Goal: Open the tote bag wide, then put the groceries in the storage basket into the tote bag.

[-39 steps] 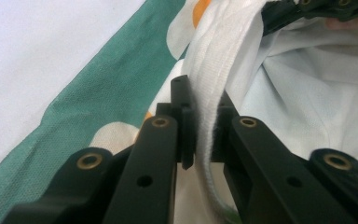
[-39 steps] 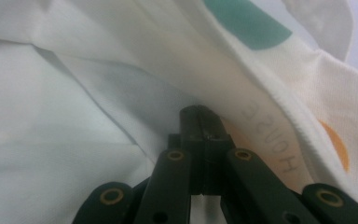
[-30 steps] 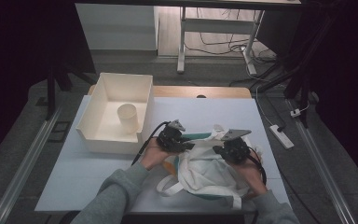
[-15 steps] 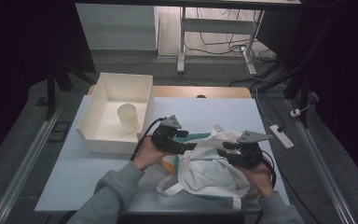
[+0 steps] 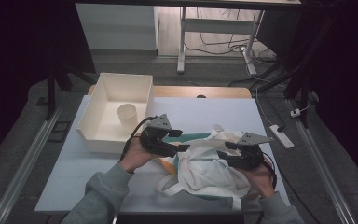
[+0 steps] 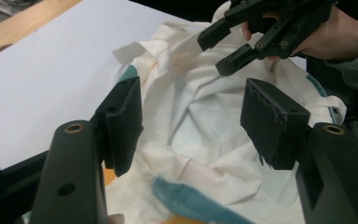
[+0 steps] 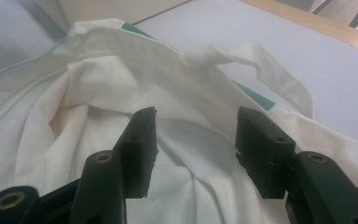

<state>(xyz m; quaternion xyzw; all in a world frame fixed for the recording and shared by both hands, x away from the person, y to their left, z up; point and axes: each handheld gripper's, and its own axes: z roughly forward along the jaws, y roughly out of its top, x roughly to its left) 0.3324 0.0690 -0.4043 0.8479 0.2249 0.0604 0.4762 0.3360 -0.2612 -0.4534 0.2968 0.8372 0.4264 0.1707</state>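
Hidden or unclear: the inside of the cloth bag (image 5: 209, 165) is lost in its own folds, so whether anything lies in it cannot be told. Its near edge is covered by the person's right hand (image 5: 261, 179), and its teal and orange print shows as scraps between the creases.
Cut off: the left claw's own view stops the bag at the bottom edge, and only a strip of the table (image 6: 51, 70) shows beyond it.
Left claw (image 5: 177, 140): jaws apart and just been opening, nothing between the pads, the cloth lying below and ahead of them.
Right claw (image 5: 228, 151): jaws apart, also just been opening, no cloth pinched; the crumpled white fabric sits right under and in front of the tips.
Bag's place: between the two claws and beneath both, heaped on the pale table (image 5: 205, 109), its mouth gaping toward the left claw.
Handle strap (image 7: 261, 65): a loop lying flat on the table beyond the right claw's tips, seen close in the right claw's view.
Box (image 5: 114, 112): an open white box out past the left claw, at its far left, well apart from the bag.
In the box: one pale cup (image 5: 127, 114) standing upright near the wall closest to the bag.
View against view: the left claw's camera catches the right claw (image 6: 242, 39) hanging over the far rim of the bag; the high view alone takes in the box and cup.
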